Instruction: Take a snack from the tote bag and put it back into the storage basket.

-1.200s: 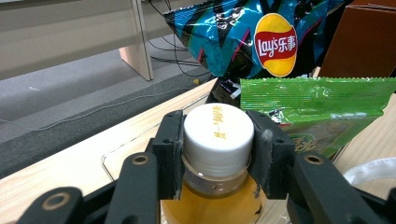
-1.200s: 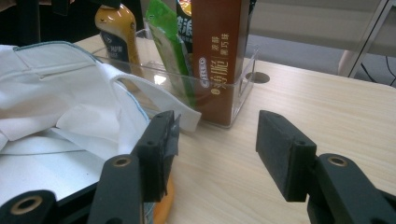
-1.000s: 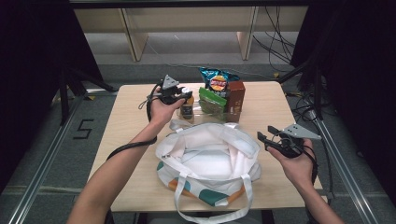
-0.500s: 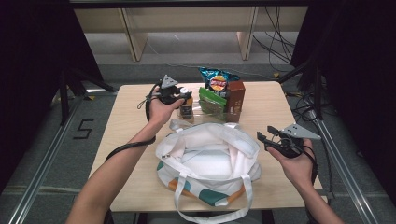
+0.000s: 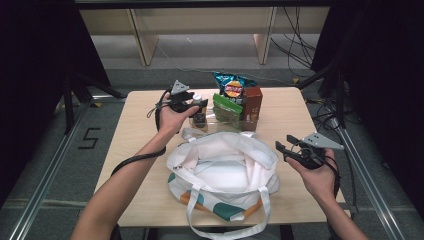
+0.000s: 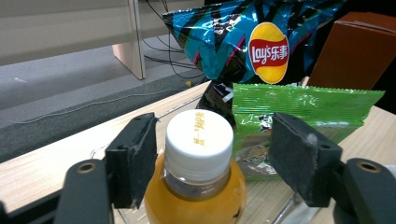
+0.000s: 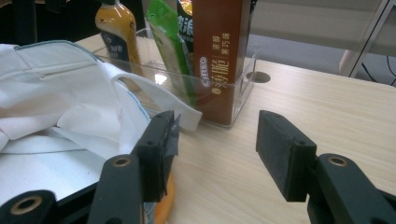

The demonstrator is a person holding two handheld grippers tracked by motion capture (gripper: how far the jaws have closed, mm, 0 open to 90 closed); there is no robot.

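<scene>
An orange juice bottle [image 6: 200,140] with a white cap stands at the left end of a clear bin [image 7: 243,88]. My left gripper [image 6: 215,156] is open with a pad on each side of the cap; the left pad is almost touching it. From above, the left gripper [image 5: 199,106] sits over the bottle [image 5: 199,120]. My right gripper [image 5: 285,148] is held open above the table's right side, beside a white tote bag [image 5: 225,175]. Nothing lies between the jaws of the right gripper [image 7: 215,140].
The bin also holds a blue chips bag [image 5: 232,87], a green snack packet [image 5: 226,110] and a brown carton [image 5: 252,102]. The tote bag lies open at the table's front, with a handle hanging over the edge. Bare wood [image 5: 295,115] shows right of the bin.
My left gripper has edged slightly closer around the bottle's cap. The right hand and the bag have stayed put.
</scene>
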